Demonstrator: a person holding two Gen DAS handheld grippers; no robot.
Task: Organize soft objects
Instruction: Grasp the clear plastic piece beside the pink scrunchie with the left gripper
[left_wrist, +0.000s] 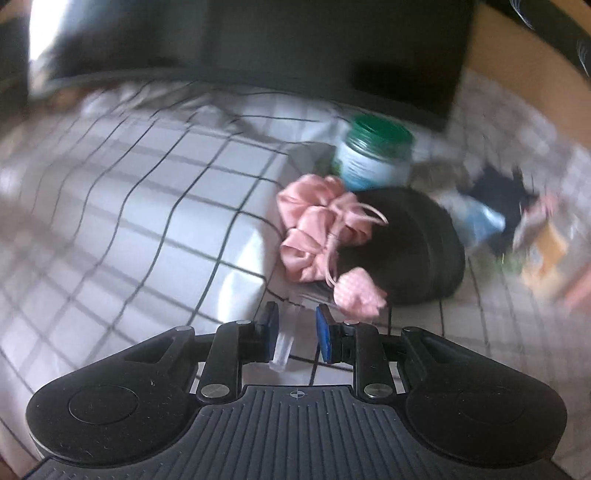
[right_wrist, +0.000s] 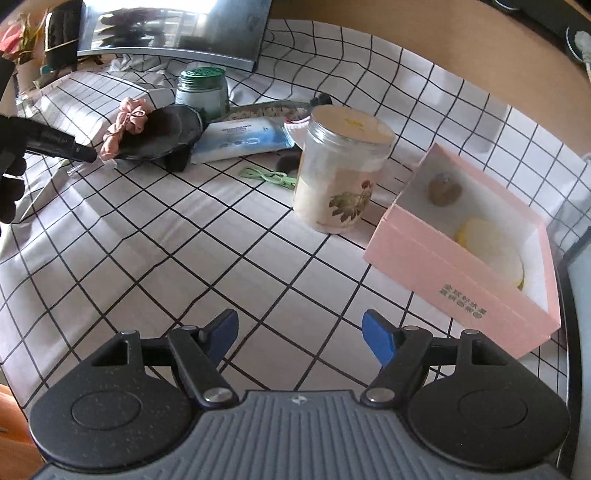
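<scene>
A pink satin scrunchie (left_wrist: 314, 225) lies against the rim of a black dish (left_wrist: 406, 243), with a smaller pink checked hair tie (left_wrist: 360, 293) just in front. My left gripper (left_wrist: 297, 334) hovers close before them, jaws partly open. A clear plastic tube (left_wrist: 282, 347) lies on the cloth between the fingers, unpressed. In the right wrist view the scrunchie (right_wrist: 125, 125) and dish (right_wrist: 166, 133) sit far left, the left gripper (right_wrist: 86, 155) almost at them. My right gripper (right_wrist: 299, 336) stands wide open over bare cloth, holding nothing. A pink box (right_wrist: 443, 273) to its right holds a yellow puff (right_wrist: 491, 247).
On the checked tablecloth (right_wrist: 184, 240) stand a green-lidded jar (right_wrist: 201, 90), a clear jar with a flower label (right_wrist: 340, 170), a wipes pack (right_wrist: 243, 138) and a green cord (right_wrist: 269, 177). A mirror (right_wrist: 173, 29) leans at the back. A gloved hand (right_wrist: 11, 184) is at the left edge.
</scene>
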